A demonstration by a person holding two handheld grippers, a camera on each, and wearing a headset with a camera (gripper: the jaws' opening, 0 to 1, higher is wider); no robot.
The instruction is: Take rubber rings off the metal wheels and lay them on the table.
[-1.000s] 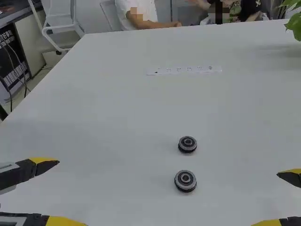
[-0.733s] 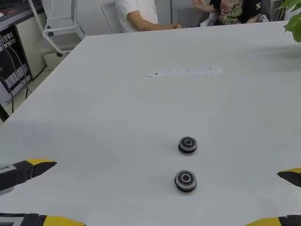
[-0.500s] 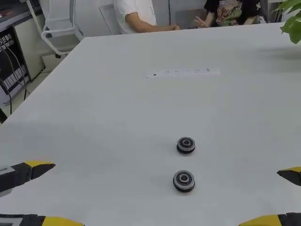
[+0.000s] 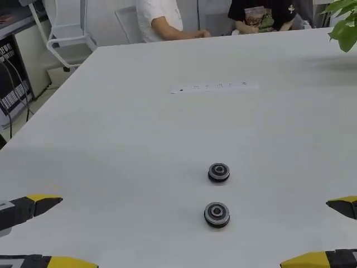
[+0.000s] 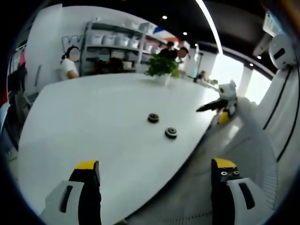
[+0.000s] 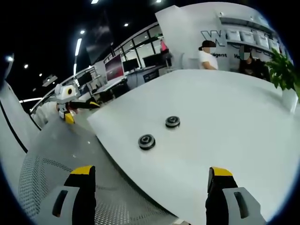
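Observation:
Two metal wheels with black rubber rings lie flat on the white table. The farther wheel and the nearer wheel sit close together. My left gripper is open at the table's near left edge, well away from the wheels. At the near right edge my right gripper is open too. Nothing is between either pair of yellow-tipped jaws.
A flush power strip is set into the table's middle. A potted plant stands at the far right. People sit at the far end, and a white chair stands at the far left.
The head view has shifted slightly. Wheels and grippers keep their places, and both grippers stay open. A person at the far end has moved.

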